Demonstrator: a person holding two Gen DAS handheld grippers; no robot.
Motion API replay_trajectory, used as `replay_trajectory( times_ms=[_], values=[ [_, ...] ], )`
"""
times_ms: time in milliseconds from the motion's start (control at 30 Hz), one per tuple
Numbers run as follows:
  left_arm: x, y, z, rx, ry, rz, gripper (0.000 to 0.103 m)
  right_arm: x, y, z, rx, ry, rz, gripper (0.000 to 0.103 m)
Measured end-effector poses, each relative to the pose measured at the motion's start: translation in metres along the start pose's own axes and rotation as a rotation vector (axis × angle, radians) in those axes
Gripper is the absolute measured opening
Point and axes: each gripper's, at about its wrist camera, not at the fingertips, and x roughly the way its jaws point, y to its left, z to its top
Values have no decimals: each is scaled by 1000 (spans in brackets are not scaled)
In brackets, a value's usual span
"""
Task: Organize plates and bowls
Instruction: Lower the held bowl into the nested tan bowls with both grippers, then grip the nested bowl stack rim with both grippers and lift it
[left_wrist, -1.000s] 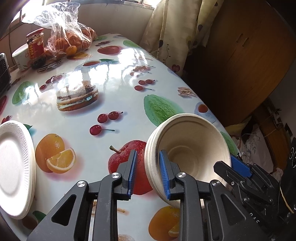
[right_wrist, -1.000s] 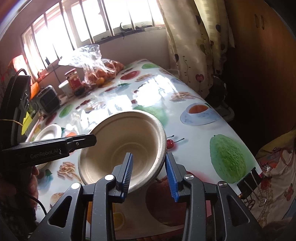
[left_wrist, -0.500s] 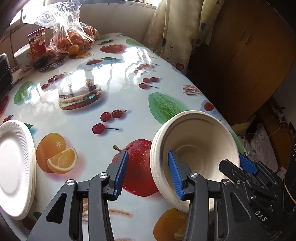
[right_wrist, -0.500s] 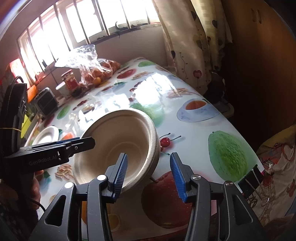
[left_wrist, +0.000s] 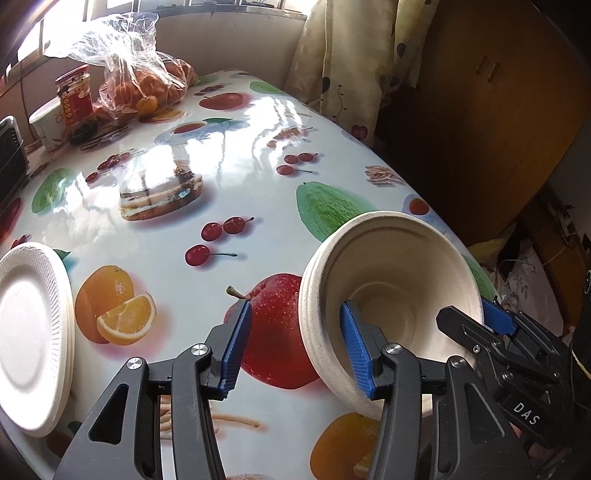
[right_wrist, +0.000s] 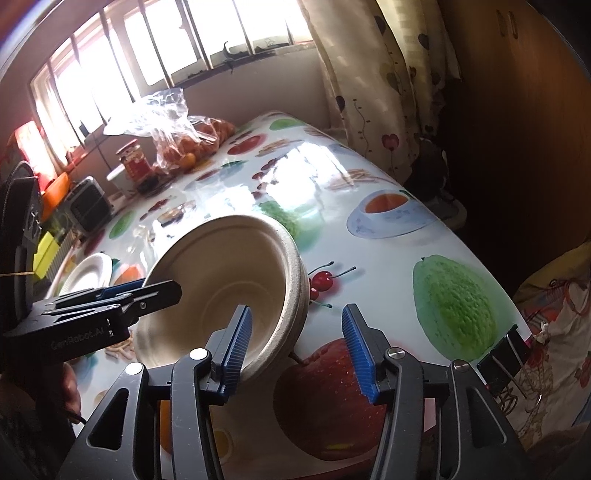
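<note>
In the left wrist view the left gripper (left_wrist: 293, 341) hangs over a glossy tablecloth (left_wrist: 258, 155) printed with fruit, its jaws opening: the rim of a stack of beige pulp bowls (left_wrist: 391, 295) stands between the blue pads, tilted with the mouth toward the camera, one pad inside the bowl close to its wall and the other well clear outside, over the printed red apple. The right gripper (left_wrist: 476, 317) reaches in from the lower right at the far rim of the same stack, one blue pad showing behind the rim. A stack of white paper plates (left_wrist: 29, 325) lies flat at the left edge of the table, well apart from the bowls. At the far end sit a clear plastic bag of oranges (left_wrist: 144, 81), a red-labelled jar (left_wrist: 75, 98) and a white cup (left_wrist: 46, 123). In the right wrist view the right gripper (right_wrist: 297, 345) also has its jaws opening, about half wide, the near rim of the bowl stack (right_wrist: 229, 295) between them; the left pad lies inside the bowl, the right pad apart from it above the apple print. The left gripper (right_wrist: 146, 290) comes in from the left at the opposite rim, a hand (right_wrist: 68, 384) dimly seen under it. The paper plates (right_wrist: 90, 273) lie beyond, and a curtain (right_wrist: 373, 74) hangs beside the barred window (right_wrist: 155, 55)
</note>
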Motion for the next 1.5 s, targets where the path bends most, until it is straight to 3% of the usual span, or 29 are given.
replay_trajectory(
  times_ms=[167,367,767,1267,1500],
  values=[
    [2,-2,-2,0,6,8,56,1,-3,-1,18,-3,9,51],
    [2,-2,-2,-18,5,-33,56,2,-5,-1,25,-1,22,50],
    [2,-12,-3,6,2,-43,54,3,-7,-1,33,2,43,41],
    [5,-18,-4,17,14,-44,38,2,-7,-1,31,4,45,24],
    [7,-18,-4,14,19,-47,34,2,-7,0,37,2,47,23]
  ],
)
